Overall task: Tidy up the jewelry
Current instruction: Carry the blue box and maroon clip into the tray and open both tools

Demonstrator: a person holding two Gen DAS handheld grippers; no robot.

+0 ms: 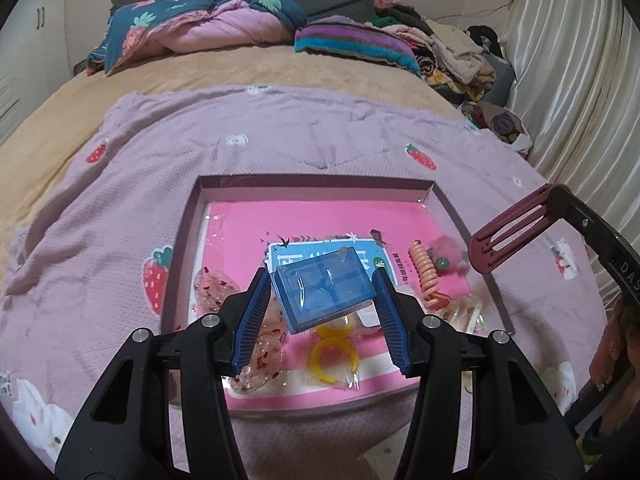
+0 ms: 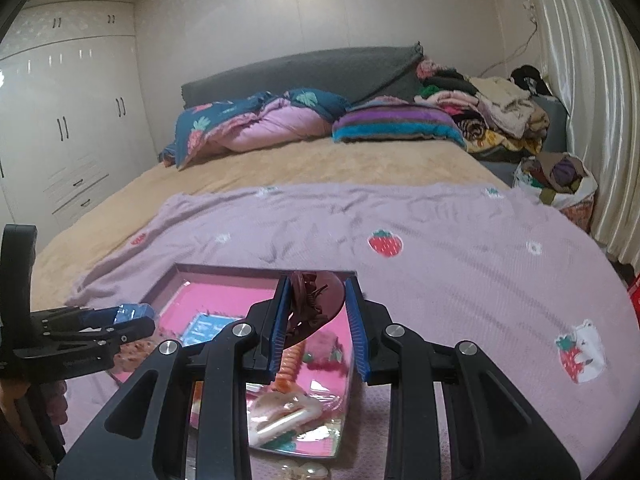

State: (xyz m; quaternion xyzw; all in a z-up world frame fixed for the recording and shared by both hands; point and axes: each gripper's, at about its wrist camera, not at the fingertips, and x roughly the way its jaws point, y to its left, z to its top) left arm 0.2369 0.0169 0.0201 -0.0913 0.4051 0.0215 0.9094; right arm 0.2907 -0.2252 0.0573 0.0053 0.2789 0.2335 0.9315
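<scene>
My left gripper [image 1: 320,292] is shut on a clear blue plastic box [image 1: 324,294] and holds it tilted above the pink-lined tray [image 1: 320,188]. My right gripper [image 2: 316,312] is shut on a dark red claw hair clip [image 2: 316,300] above the tray's right side; the clip also shows in the left wrist view [image 1: 512,232]. In the tray lie an orange coil hair tie [image 1: 425,270], yellow rings [image 1: 334,354], a glittery clear pouch [image 1: 216,288], a pink fluffy item [image 1: 444,246] and a pearly hair clip [image 2: 280,416]. The left gripper also shows in the right wrist view [image 2: 120,320].
The tray [image 2: 180,276] sits on a lilac strawberry blanket [image 1: 280,148] on a bed. Folded quilts [image 1: 192,28] and a clothes pile [image 1: 448,52] lie at the headboard. Curtains [image 1: 580,80] hang at the right. A wardrobe [image 2: 60,120] stands at the left.
</scene>
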